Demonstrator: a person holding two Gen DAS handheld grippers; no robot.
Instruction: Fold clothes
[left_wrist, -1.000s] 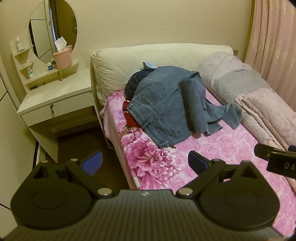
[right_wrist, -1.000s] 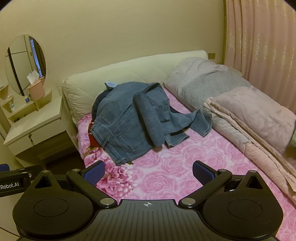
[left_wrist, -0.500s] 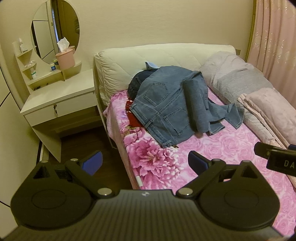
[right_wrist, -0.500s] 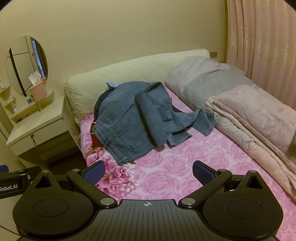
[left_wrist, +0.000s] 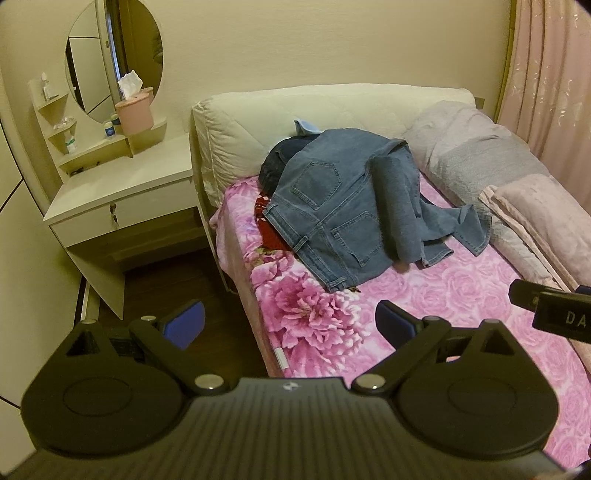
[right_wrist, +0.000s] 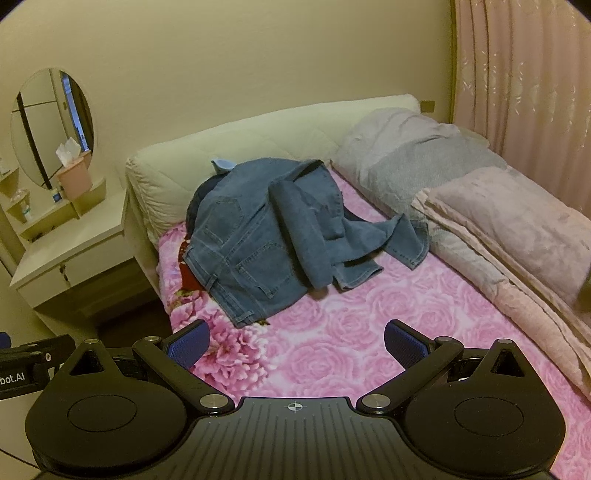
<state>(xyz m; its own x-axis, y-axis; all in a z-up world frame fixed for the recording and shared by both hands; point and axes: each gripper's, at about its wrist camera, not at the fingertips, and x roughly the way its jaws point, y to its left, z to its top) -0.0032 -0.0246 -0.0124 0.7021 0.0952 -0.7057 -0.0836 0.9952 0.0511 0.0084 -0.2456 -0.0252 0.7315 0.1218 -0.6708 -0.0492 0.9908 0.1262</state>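
L gripper & R gripper: jaws spread, holding nothing, both over near part of bed. Jeans heaped, unfolded, at head end on pink cover, well apart from grippers. Headboard behind.

The jeans lie on the bed, at 12 o'clock from the right tool. Behind the jeans stands the headboard. At 2 o'clock, the pillow lies on the bed, and the folded blanket lies before the pillow. At 10 o'clock, beside the bed, stands the counter. On the shelf behind the counter stands the tissue box, before the mirror. The left tool hangs above the left edge of the bed.
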